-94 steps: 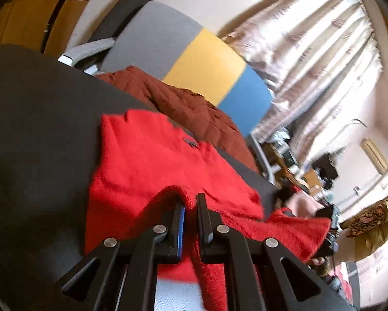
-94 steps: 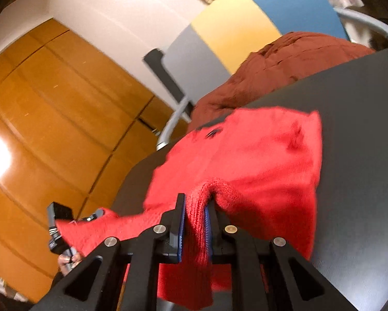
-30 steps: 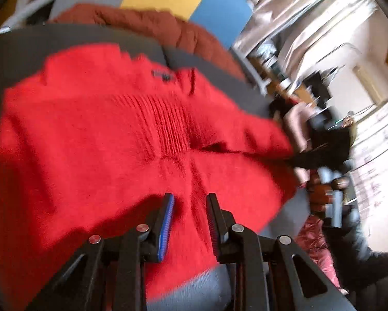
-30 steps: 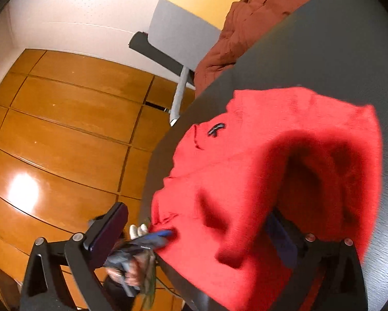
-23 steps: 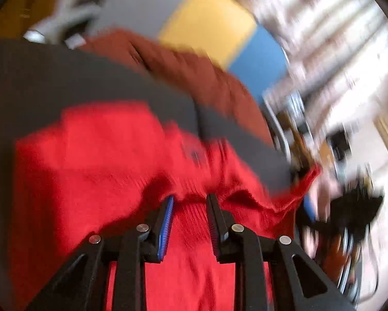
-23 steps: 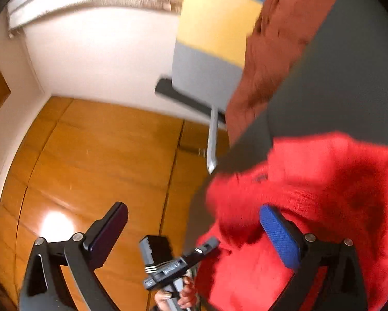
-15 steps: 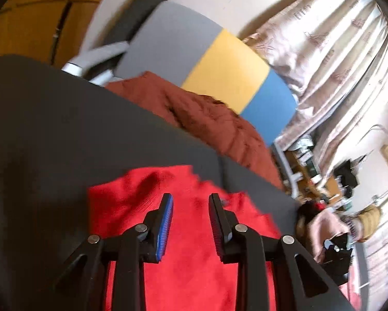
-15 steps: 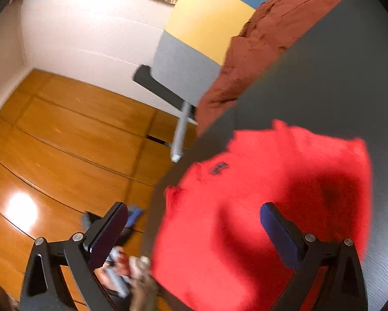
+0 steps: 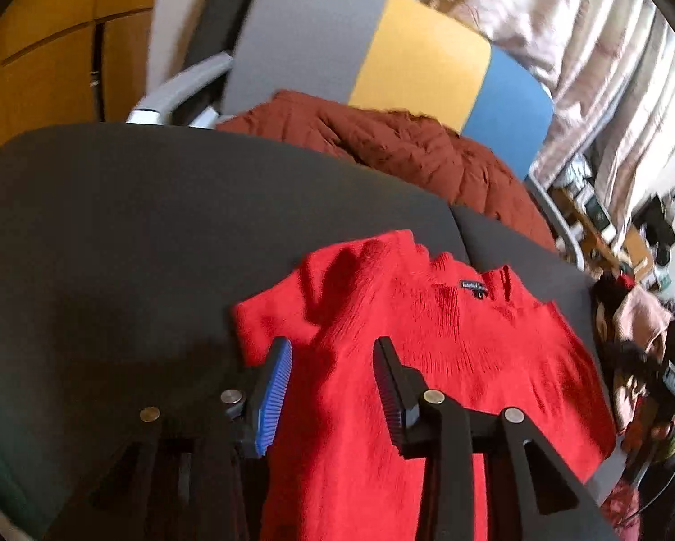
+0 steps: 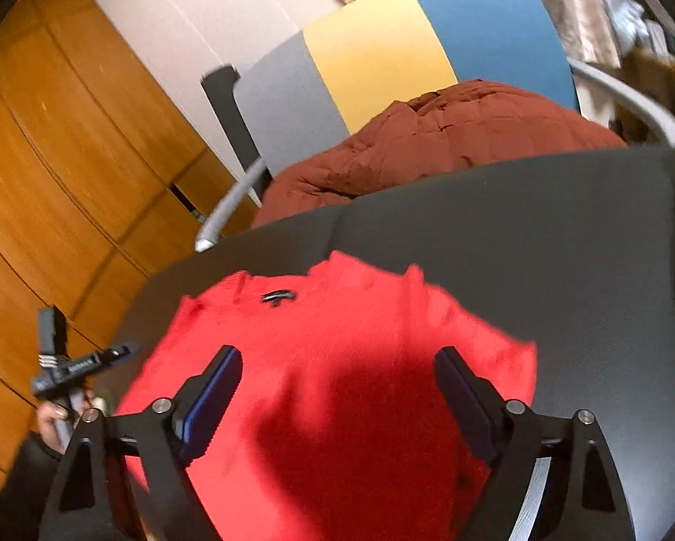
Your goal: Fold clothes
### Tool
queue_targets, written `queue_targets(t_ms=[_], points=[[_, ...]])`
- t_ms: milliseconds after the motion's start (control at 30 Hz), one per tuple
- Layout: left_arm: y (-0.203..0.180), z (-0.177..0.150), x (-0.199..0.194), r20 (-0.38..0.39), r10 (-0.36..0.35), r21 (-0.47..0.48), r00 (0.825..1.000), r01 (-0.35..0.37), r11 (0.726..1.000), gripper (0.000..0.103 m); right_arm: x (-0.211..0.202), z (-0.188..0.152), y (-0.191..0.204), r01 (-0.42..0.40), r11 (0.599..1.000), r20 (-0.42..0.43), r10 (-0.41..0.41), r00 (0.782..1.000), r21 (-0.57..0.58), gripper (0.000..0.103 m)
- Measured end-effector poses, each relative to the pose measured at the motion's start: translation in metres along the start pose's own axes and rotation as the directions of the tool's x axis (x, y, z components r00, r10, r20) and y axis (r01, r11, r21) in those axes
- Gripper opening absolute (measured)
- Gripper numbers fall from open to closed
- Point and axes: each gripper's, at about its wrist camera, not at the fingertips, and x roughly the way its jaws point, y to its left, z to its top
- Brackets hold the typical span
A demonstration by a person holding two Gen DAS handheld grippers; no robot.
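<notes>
1. The red sweater [image 9: 427, 360] lies on the dark table [image 9: 112, 225], collar and label at the far edge, body running toward me.
2. Left gripper [image 9: 333, 378] hovers over its left part, fingers spread, holding nothing.
3. Right gripper [image 10: 337, 387] hovers over its middle, spread wider, also holding nothing.
4. Progress, my judgement: the far left shoulder looks bunched or tucked, and no sleeve lies out flat. How many folds are made I cannot tell; it is not yet a compact bundle.
5. A brown jacket [image 10: 427, 153] sits on the chair [image 10: 382, 45] beyond the table.
</notes>
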Motion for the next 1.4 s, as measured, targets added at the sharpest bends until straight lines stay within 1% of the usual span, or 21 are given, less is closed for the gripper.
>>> queue_targets(t_ms=[100, 167, 233, 267, 300, 333, 367, 400, 467, 500, 567, 633, 733, 833, 900, 1067, 1200, 1267, 1300, 1367, 1400], points=[[-0.01, 0.01, 0.023, -0.062, 0.01, 0.036, 0.998, -0.008, 0.999, 0.038, 0.032, 0.015, -0.004, 0.065, 0.998, -0.076, -0.065, 0.995, -0.01, 0.075], [-0.016, 0.016, 0.039, -0.107, 0.013, 0.05, 0.994, -0.008, 0.999, 0.038, 0.054, 0.021, -0.008, 0.106, 0.994, -0.134, -0.107, 0.985, -0.014, 0.072], [-0.017, 0.019, 0.052, -0.153, -0.005, 0.043, 0.988, 0.012, 0.999, 0.035, 0.074, 0.021, -0.014, 0.139, 0.99, -0.193, -0.139, 0.971, -0.014, 0.06], [-0.017, 0.019, 0.055, -0.172, -0.018, 0.041, 0.985, 0.026, 0.999, 0.031, 0.082, 0.019, -0.016, 0.157, 0.987, -0.221, -0.157, 0.963, -0.018, 0.041], [-0.019, 0.018, 0.056, -0.171, -0.034, 0.051, 0.985, 0.043, 0.998, 0.012, 0.084, 0.017, -0.017, 0.162, 0.986, -0.227, -0.163, 0.96, -0.023, 0.026], [-0.021, 0.016, 0.054, -0.161, -0.036, 0.069, 0.986, 0.047, 0.996, 0.01, 0.082, 0.015, -0.016, 0.157, 0.987, -0.216, -0.159, 0.963, -0.028, 0.019], [-0.023, 0.013, 0.048, -0.141, -0.041, 0.091, 0.989, 0.054, 0.994, 0.008, 0.079, 0.014, -0.016, 0.152, 0.988, -0.205, -0.155, 0.966, -0.032, 0.008], [-0.023, 0.01, 0.041, -0.125, -0.065, 0.092, 0.99, 0.077, 0.993, 0.007, 0.072, 0.013, -0.015, 0.14, 0.99, -0.177, -0.144, 0.974, -0.03, 0.007], [-0.016, 0.006, 0.023, -0.084, -0.119, 0.052, 0.989, 0.124, 0.991, 0.007, 0.049, 0.014, -0.012, 0.107, 0.994, -0.093, -0.108, 0.99, -0.015, 0.007], [-0.009, 0.004, 0.01, -0.052, -0.155, 0.012, 0.987, 0.156, 0.988, 0.007, 0.038, 0.015, -0.011, 0.091, 0.996, -0.055, -0.091, 0.994, -0.005, 0.007], [0.004, 0.003, 0.0, -0.024, -0.184, -0.063, 0.983, 0.183, 0.981, 0.007, 0.027, 0.015, -0.011, 0.075, 0.997, -0.008, -0.075, 0.997, 0.017, 0.007], [0.017, 0.0, -0.004, -0.018, -0.195, -0.121, 0.981, 0.191, 0.974, 0.007, 0.036, 0.011, -0.014, 0.102, 0.994, -0.021, -0.102, 0.995, 0.024, 0.007], [0.023, -0.001, 0.007, -0.063, -0.139, -0.123, 0.988, 0.131, 0.984, 0.007, 0.049, 0.005, -0.018, 0.143, 0.989, -0.04, -0.142, 0.989, 0.033, 0.007], [0.021, -0.002, 0.03, -0.131, -0.079, -0.103, 0.988, 0.066, 0.993, 0.007, 0.056, -0.001, -0.019, 0.171, 0.985, -0.038, -0.17, 0.985, 0.02, 0.008], [0.022, -0.001, 0.035, -0.129, -0.066, -0.111, 0.989, 0.052, 0.992, 0.008, 0.06, -0.006, -0.019, 0.189, 0.982, -0.033, -0.188, 0.982, 0.009, 0.007], [0.045, -0.019, -0.008, -0.049, -0.156, -0.212, 0.987, 0.142, 0.967, 0.015, 0.069, -0.017, -0.019, 0.232, 0.973, -0.022, -0.232, 0.972, -0.018, 0.011], [0.063, -0.033, -0.042, 0.022, -0.22, -0.284, 0.975, 0.217, 0.934, 0.022, 0.067, -0.019, -0.027, 0.191, 0.981, -0.013, -0.191, 0.982, 0.026, 0.011], [0.072, -0.055, -0.067, 0.051, -0.236, -0.285, 0.971, 0.24, 0.928, 0.026, 0.066, -0.019, -0.03, 0.175, 0.984, -0.013, -0.175, 0.985, 0.042, 0.013], [0.075, -0.067, -0.075, 0.052, -0.24, -0.288, 0.969, 0.244, 0.926, 0.03, 0.067, -0.019, -0.03, 0.17, 0.984, -0.017, -0.169, 0.985, 0.048, 0.014], [0.079, -0.089, -0.089, 0.049, -0.239, -0.286, 0.97, 0.243, 0.927, 0.034, 0.067, -0.015, -0.028, 0.17, 0.984, -0.034, -0.169, 0.985, 0.053, 0.017], [0.081, -0.099, -0.095, 0.046, -0.235, -0.281, 0.971, 0.239, 0.929, 0.036, 0.067, -0.013, -0.026, 0.183, 0.982, -0.046, -0.181, 0.982, 0.046, 0.025]])
